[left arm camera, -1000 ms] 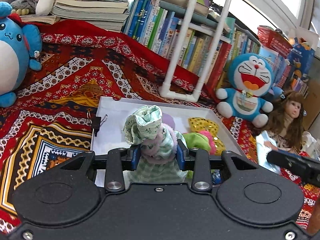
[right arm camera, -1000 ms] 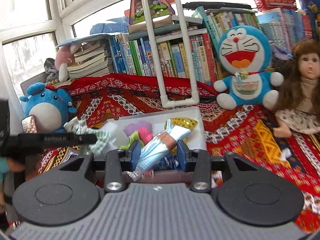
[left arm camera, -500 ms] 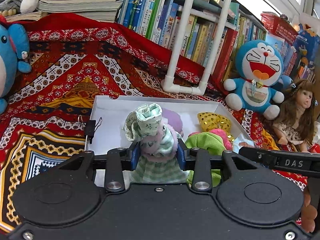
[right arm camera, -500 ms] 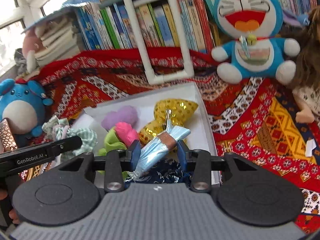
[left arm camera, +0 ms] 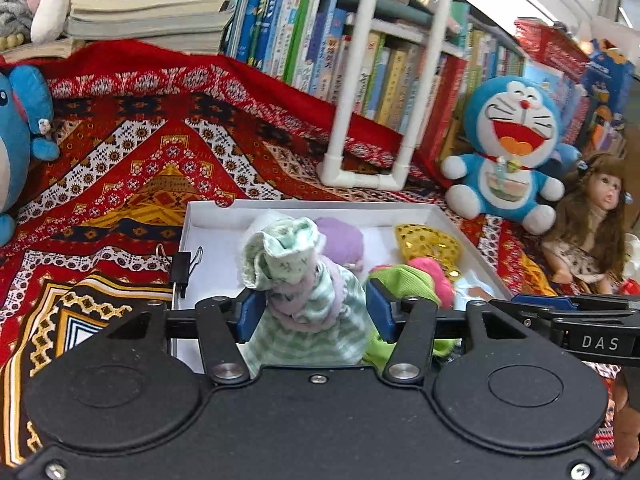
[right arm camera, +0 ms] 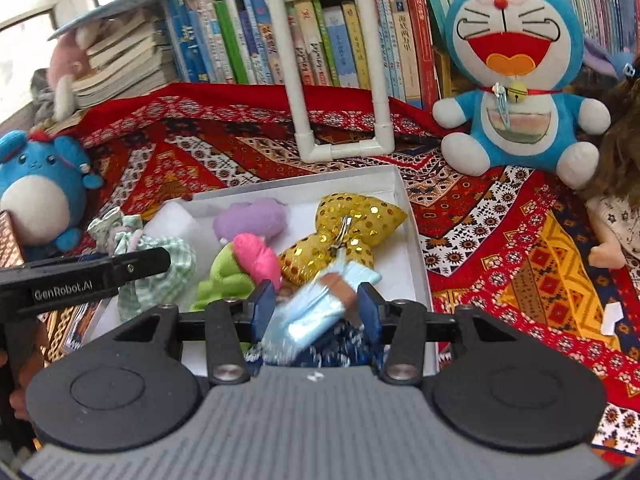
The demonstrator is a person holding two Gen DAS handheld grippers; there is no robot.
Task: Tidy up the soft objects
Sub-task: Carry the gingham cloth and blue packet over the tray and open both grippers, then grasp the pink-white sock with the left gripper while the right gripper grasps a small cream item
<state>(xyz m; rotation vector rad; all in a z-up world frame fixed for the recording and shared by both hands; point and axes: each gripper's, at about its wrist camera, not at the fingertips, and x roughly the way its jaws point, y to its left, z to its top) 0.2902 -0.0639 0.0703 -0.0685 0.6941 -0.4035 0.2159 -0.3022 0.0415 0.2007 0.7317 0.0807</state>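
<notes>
A white box (left arm camera: 280,208) lies on the patterned red cloth and holds a purple pad (left arm camera: 344,240), a gold sequin bow (left arm camera: 428,240) and a green-and-pink soft toy (left arm camera: 408,276). My left gripper (left arm camera: 314,314) hangs over the box's near left part. Its jaws are opening, and a green checked cloth bundle (left arm camera: 304,280) stands loosely between the pads. My right gripper (right arm camera: 316,308) is over the near right part of the box (right arm camera: 320,180). Its jaws are opening too; a light-blue satin piece (right arm camera: 320,304), blurred, sits between them above dark blue fabric (right arm camera: 332,354).
A black binder clip (left arm camera: 182,268) grips the box's left rim. Behind the box stand a white pipe frame (left arm camera: 360,172) and a row of books. A blue cat plush (right arm camera: 516,80) and a doll (left arm camera: 588,232) sit at the right, a round blue plush (right arm camera: 40,188) at the left.
Both pairs of jaws have spread apart. The checked bundle is no longer pinched, and the light-blue piece has slipped lower and blurred. The right gripper came down closer to the box.
</notes>
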